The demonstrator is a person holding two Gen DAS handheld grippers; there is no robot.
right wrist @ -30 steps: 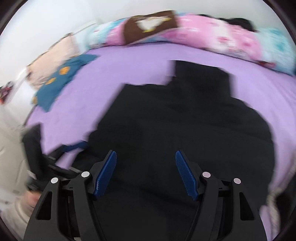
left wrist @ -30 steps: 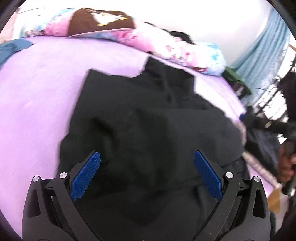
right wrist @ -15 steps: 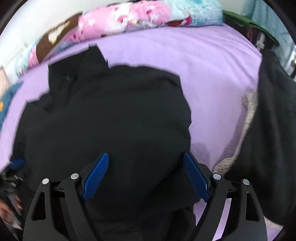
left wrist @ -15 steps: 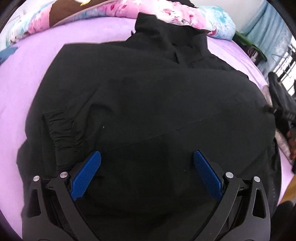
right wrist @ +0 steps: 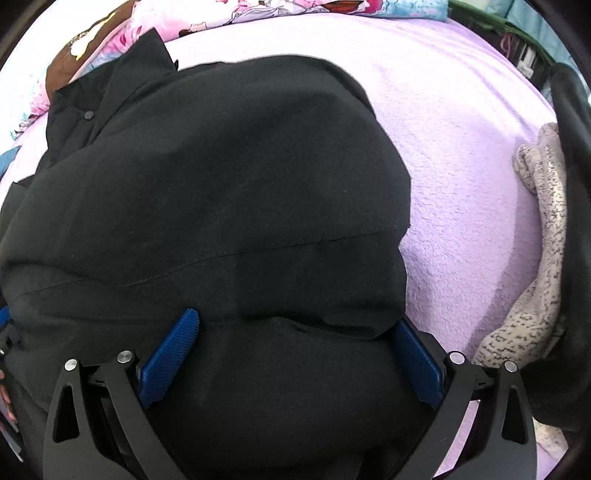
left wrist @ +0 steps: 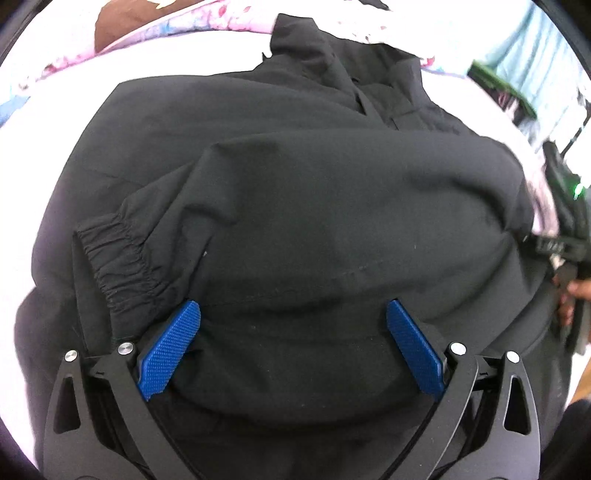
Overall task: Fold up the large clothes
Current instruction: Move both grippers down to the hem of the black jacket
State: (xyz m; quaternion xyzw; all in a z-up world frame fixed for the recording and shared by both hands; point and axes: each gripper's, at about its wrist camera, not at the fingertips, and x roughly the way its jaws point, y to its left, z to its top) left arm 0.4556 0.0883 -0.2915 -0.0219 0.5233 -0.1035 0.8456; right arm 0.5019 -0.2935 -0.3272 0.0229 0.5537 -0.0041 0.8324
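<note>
A lilac fleece bedspread point(right wrist: 461, 155) covers the bed, and one black jacket point(left wrist: 332, 206) lies spread across it, filling most of both views. The jacket's collar point(left wrist: 310, 48) points toward the far side of the bed, where one long pillow point(right wrist: 207, 18) with a pink and blue cartoon print runs along the edge. One sleeve is folded across the jacket's front, its gathered elastic cuff point(left wrist: 114, 258) lying just beyond the left gripper's near finger. One dark snap button point(right wrist: 88, 115) shows near the collar in the right wrist view. No brand mark or readable writing appears on the jacket; small pale lettering on a dark strap point(left wrist: 554, 245) at the right edge of the left wrist view is too blurred to read.

One speckled beige knit garment point(right wrist: 543, 258) lies at the bed's right edge, apart from the jacket.

The left gripper point(left wrist: 293, 339) hangs with its two blue pads spread wide over the jacket's lower front, gripping nothing. The right gripper point(right wrist: 295, 350) is likewise spread wide, with the jacket's right hem edge lying between its pads.
</note>
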